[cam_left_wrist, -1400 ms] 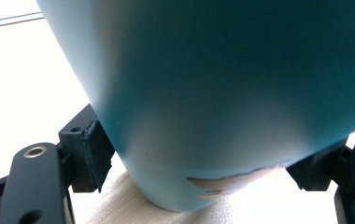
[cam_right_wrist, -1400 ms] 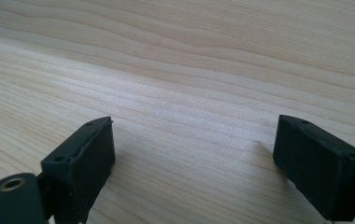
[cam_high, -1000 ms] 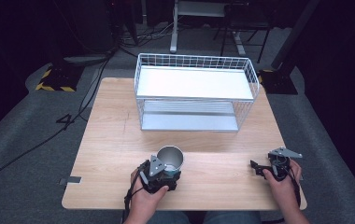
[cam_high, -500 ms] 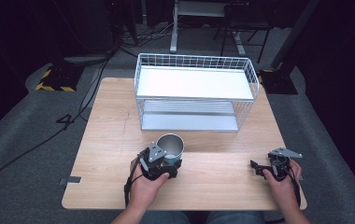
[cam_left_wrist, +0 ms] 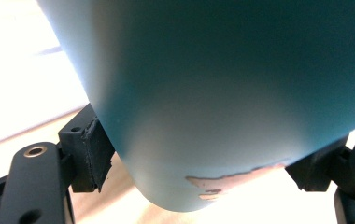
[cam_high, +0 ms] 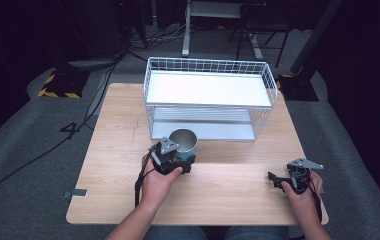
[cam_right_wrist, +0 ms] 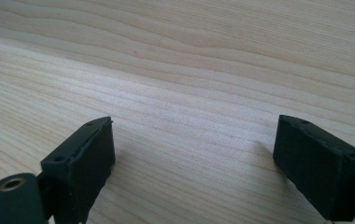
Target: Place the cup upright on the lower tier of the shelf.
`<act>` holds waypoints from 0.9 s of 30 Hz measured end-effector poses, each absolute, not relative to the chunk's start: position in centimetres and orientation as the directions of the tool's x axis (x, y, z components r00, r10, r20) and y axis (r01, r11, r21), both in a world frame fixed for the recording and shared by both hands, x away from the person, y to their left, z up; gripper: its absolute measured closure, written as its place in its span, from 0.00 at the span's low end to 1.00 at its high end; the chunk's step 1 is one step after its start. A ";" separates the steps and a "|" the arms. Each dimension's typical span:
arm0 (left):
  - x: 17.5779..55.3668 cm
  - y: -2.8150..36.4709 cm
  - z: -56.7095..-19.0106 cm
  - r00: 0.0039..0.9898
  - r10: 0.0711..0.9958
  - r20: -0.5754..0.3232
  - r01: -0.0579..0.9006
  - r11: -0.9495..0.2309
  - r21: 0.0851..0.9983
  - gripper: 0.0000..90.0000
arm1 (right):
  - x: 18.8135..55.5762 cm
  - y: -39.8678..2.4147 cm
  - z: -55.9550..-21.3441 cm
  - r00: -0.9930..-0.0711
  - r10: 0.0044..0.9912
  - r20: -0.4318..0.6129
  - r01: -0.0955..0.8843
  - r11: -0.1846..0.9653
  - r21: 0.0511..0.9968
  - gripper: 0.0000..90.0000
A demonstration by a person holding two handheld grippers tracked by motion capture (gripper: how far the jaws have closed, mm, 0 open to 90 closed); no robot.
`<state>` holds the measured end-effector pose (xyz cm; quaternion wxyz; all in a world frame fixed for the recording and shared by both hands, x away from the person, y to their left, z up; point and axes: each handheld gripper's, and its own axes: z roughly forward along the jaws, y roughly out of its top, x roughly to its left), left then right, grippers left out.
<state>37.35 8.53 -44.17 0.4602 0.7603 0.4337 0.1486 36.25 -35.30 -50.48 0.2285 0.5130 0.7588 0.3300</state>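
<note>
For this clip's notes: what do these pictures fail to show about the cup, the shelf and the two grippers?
- Teal cup: top cut off by the left gripper view's edge; whether its base touches the table is unclear.
- Cup's contents: too small and dim in the high view.
- Wire shelf lower tier: back part hidden under the white top.
- Right gripper: jaw detail too small in the high view.

High view: fixed above the table's near edge, facing forward and down; takes in all four edges.
Left gripper view: rides the left gripper, pressed close to a teal cup.
Right gripper view: low over bare tabletop.
Shared: the wooden tabletop.
</note>
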 end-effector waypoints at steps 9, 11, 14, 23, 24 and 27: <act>39.6 7.9 -43.0 0.588 0.798 -0.129 0.486 -0.221 0.846 0.25 | 36.3 -35.3 -50.5 -0.369 0.929 -0.008 0.628 0.256 0.735 0.15; 40.1 7.7 -42.9 0.590 0.798 -0.123 0.479 -0.223 0.849 0.25 | 36.2 -35.3 -50.5 -0.369 0.929 -0.008 0.628 0.256 0.735 0.15; 40.9 7.3 -42.8 0.588 0.802 -0.101 0.468 -0.236 0.851 0.25 | 36.2 -35.3 -50.5 -0.369 0.929 -0.008 0.628 0.256 0.735 0.15; 42.6 6.4 -42.8 0.582 0.802 -0.137 0.497 -0.217 0.840 0.25 | 36.2 -35.3 -50.5 -0.369 0.929 -0.008 0.628 0.256 0.735 0.15; 42.9 6.3 -42.8 0.582 0.799 -0.152 0.502 -0.206 0.840 0.25 | 36.3 -35.3 -50.5 -0.369 0.930 -0.009 0.627 0.256 0.736 0.15; 43.4 5.8 -43.2 0.578 0.798 -0.169 0.513 -0.194 0.836 0.25 | 36.2 -35.3 -50.5 -0.369 0.930 -0.009 0.627 0.256 0.736 0.15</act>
